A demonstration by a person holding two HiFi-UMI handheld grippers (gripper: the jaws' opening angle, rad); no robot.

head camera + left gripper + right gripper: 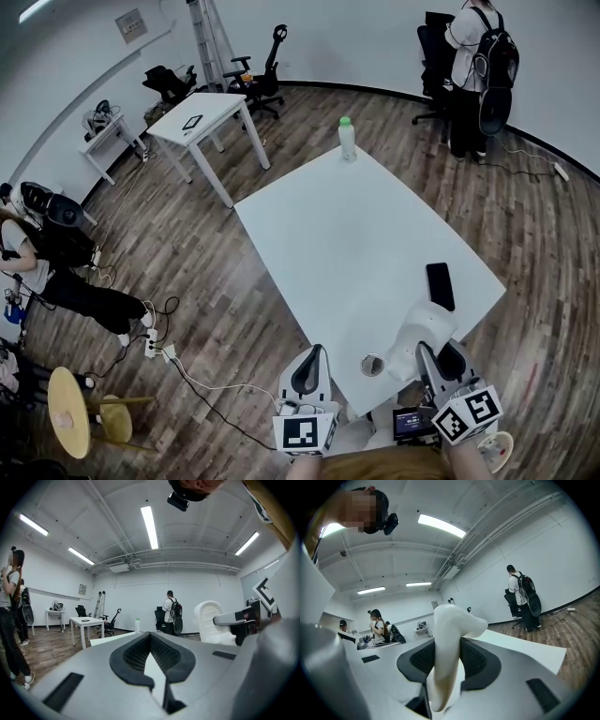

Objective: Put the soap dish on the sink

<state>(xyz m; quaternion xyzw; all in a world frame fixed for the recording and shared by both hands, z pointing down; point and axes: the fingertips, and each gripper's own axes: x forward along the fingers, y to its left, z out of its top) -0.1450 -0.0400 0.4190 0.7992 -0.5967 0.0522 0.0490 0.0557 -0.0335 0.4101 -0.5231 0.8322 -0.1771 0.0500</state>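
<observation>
The white soap dish point(424, 330) is clamped on edge between the jaws of my right gripper point(439, 356), over the near right corner of the white table point(356, 244). In the right gripper view the soap dish point(451, 634) stands upright between the two black pads of the right gripper point(446, 663), which press on both its sides. My left gripper point(310, 367) hangs at the table's near edge, its jaws closed together with nothing between them. In the left gripper view the left gripper point(151, 643) shows pads that meet at the tips, and the soap dish point(212, 620) is off to the right.
On the table lie a black phone point(440, 285), a small round metal-rimmed object point(372, 364) and, at the far end, a green-capped bottle point(347, 139). A person with a backpack point(478, 66) stands at the back right. A second white table point(199, 116) and a seated person point(47, 267) are on the left.
</observation>
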